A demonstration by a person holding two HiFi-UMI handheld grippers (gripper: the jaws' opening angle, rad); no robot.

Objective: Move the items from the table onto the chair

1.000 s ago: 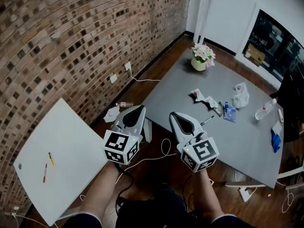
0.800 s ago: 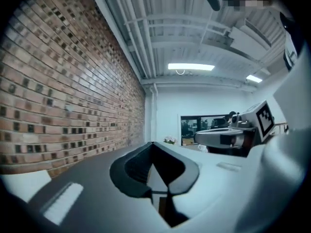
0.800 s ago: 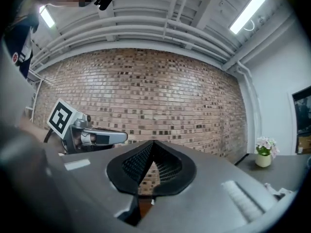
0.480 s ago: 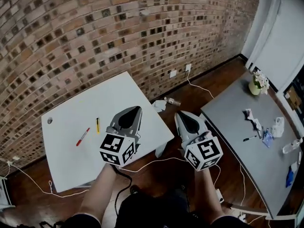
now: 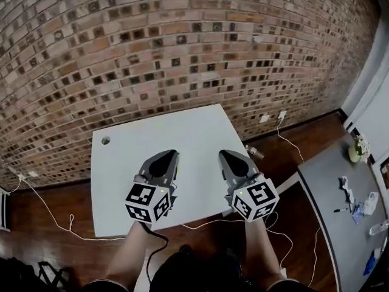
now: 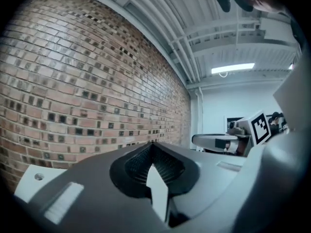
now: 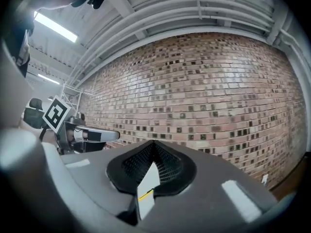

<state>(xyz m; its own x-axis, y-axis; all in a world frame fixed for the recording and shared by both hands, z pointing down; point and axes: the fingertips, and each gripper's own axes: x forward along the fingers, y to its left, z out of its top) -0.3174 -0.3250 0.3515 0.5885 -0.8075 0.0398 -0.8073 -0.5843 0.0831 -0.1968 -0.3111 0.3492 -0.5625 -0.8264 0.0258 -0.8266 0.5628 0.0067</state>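
Both grippers are held side by side, level, over a white table [image 5: 182, 126] that stands against a brick wall. My left gripper [image 5: 169, 154] is shut with nothing in it; its jaws meet at a point [image 6: 151, 143]. My right gripper [image 5: 223, 153] is shut and empty too [image 7: 154, 142]. Through the slot behind its tips a yellow pen [image 7: 145, 195] shows on the white top. The grey table [image 5: 331, 187] with the items lies at the far right: a flower pot [image 5: 357, 151], a black pen [image 5: 340, 210], a plastic bag [image 5: 369, 202], a bottle [image 5: 380, 227].
The brick wall [image 5: 182, 53] rises close behind the white table. White cables [image 5: 48, 218] trail over the wooden floor, and a small bottle [image 5: 254, 152] lies on the floor by the wall. A wall socket [image 5: 282, 114] sits low at the right.
The view and both grippers have swung left, away from the grey table, which has slid to the right edge. The white table now lies under the grippers, hiding its two pens in the head view.
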